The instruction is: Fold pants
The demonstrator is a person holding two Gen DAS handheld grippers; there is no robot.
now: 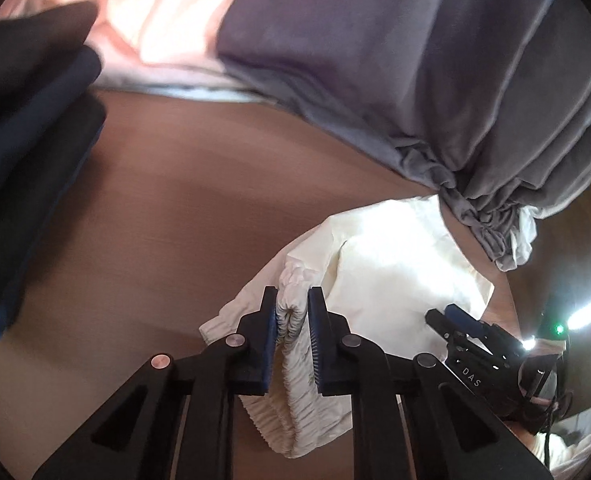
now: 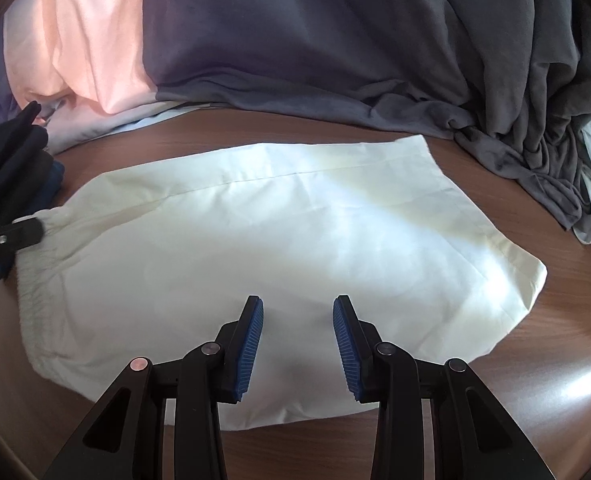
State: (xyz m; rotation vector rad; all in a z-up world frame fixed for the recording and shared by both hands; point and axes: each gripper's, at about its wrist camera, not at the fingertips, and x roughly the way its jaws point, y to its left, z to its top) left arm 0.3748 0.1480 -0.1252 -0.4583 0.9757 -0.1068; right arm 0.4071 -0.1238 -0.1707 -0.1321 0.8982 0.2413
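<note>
Where the left gripper (image 1: 292,312) meets the cloth, its blue pads have pinched in on the gathered elastic waistband (image 1: 291,344) of the white pants (image 2: 255,240), a thick ruched ridge standing up between them; jaws nearly shut, grip looks taken. The right gripper (image 2: 297,334) hovers partly open over the near middle of the garment, holding nothing, pads clear of the fabric. The pants lie mostly flat across the brown bench (image 2: 535,380), waistband toward the left gripper, hem end spread wide toward the right. Judged from the folds: thin woven cotton, light, limp, no stiffness to carry a shape, so any lifted corner will drag the rest and sag between holds. The waistband is the firm spot; bunched elastic gives bite and should not slip. For the other hold, a hem edge or seam would likely serve better than the slack middle. Beyond, a grey garment heap (image 2: 375,40) and a pink cloth (image 2: 87,40) crowd the far side; dark folded clothes (image 2: 7,168) sit at left.
</note>
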